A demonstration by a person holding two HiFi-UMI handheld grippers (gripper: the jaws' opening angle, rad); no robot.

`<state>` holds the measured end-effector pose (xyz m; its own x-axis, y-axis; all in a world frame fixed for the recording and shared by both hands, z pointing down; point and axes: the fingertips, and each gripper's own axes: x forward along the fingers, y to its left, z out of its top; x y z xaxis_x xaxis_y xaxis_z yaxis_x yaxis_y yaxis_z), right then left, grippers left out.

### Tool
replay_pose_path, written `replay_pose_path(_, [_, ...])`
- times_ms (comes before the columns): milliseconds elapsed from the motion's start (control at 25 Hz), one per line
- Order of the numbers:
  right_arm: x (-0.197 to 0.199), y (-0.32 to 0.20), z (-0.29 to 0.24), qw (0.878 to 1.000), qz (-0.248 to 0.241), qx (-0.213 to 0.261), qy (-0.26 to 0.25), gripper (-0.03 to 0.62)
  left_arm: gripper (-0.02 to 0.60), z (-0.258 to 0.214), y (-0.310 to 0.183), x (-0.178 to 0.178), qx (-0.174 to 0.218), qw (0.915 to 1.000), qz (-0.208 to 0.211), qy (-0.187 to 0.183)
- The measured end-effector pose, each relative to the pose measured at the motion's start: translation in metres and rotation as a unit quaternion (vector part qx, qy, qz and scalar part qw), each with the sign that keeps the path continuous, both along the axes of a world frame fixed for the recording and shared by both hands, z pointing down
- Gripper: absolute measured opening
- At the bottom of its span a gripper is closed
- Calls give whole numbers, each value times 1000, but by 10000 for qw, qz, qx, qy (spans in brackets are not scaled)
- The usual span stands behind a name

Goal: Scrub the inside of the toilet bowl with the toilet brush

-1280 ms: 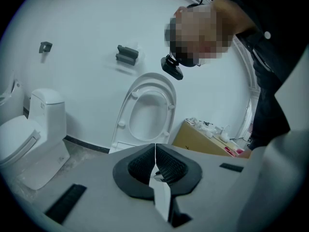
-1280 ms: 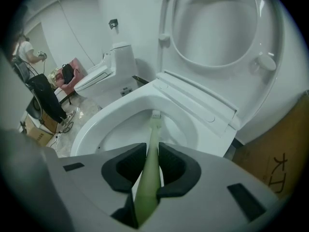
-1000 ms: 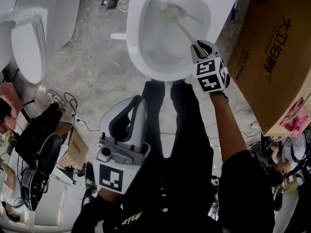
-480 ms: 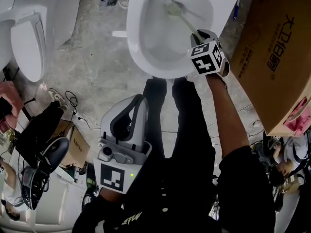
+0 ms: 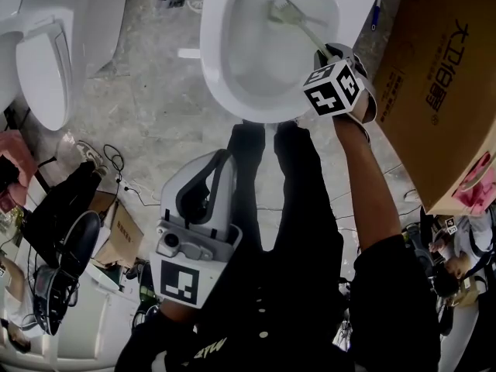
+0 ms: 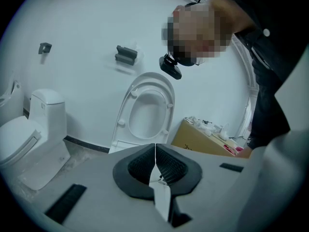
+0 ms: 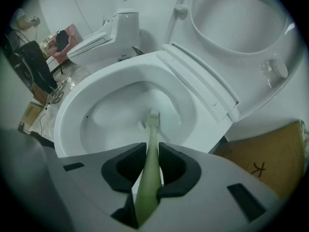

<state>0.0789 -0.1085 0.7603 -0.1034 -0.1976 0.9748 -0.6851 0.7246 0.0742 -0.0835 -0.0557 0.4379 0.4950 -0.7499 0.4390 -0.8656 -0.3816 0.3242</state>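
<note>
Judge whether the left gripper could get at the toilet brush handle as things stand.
Probably yes: only floor shows between the left gripper and the bowl, and bare handle shows beyond the right gripper. Its jaws are shut, though.

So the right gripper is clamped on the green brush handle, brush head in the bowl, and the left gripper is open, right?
Not quite: the left gripper is shut, jaws together on nothing, as the left gripper view shows. The right gripper is clamped on the green brush handle, brush head in the bowl.

Cardboard box (image 5: pixel 446 99), second toilet (image 5: pixel 43 68), concrete floor (image 5: pixel 147 107)
</note>
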Motion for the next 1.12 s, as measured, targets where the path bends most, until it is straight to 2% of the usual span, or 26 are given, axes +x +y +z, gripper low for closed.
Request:
replay_pose_path(320, [-5, 19, 9, 9982, -293, -459, 233, 97, 28, -3, 1, -4, 19, 10000, -34, 4])
replay_pose_path(800, [-21, 58, 18, 9938, -576, -933, 193, 97, 28, -2, -3, -7, 1, 10000, -66, 32])
replay_pose_path(1120, [-32, 76, 20, 9936, -313, -1078, -152, 98, 28, -1, -3, -2, -24, 10000, -48, 47])
